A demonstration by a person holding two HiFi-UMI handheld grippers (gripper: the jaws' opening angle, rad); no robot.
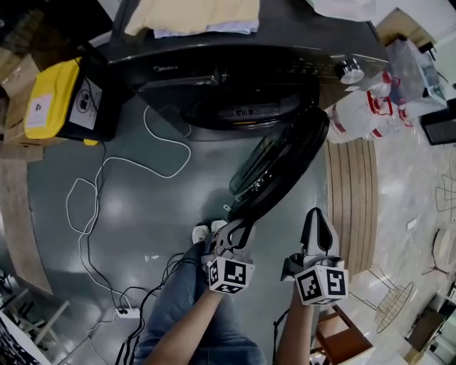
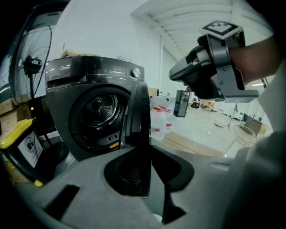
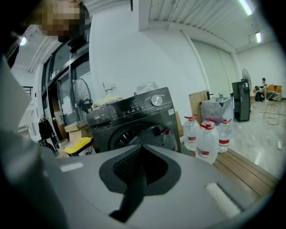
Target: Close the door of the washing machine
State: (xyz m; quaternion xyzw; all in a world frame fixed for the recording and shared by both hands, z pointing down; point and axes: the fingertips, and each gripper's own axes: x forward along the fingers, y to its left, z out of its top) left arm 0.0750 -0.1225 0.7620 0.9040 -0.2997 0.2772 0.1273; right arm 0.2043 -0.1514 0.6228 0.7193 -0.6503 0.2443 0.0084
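Head view: the washing machine [image 1: 235,85] sits at the top of the frame, dark-bodied, with folded cloth [image 1: 192,14] on its lid. Its door [image 1: 285,164] is open, swung well out from the front. It is hinged on the picture's right, and the free edge points down the frame towards me.

My left gripper [image 1: 239,227] is at that free edge. In the left gripper view the door rim runs edge-on straight down into the gap between my jaws. The jaws stand narrow, and both pads look pressed against the rim, so I record a clamp on the door's edge. Behind the rim, the drum opening [image 2: 100,114] is uncovered.

My right gripper [image 1: 317,214] hangs just to the right of the left one, beside the door but clear of it. In the right gripper view its jaws meet at the tips with nothing between them: closed, empty. That view looks past the tips at the machine's front and at the water bottles [image 3: 208,138] standing on wooden boards [image 3: 241,167].

Surroundings: a yellow box [image 1: 50,96] left of the machine, and a white cable [image 1: 92,207] looping over the grey floor [image 1: 157,214].
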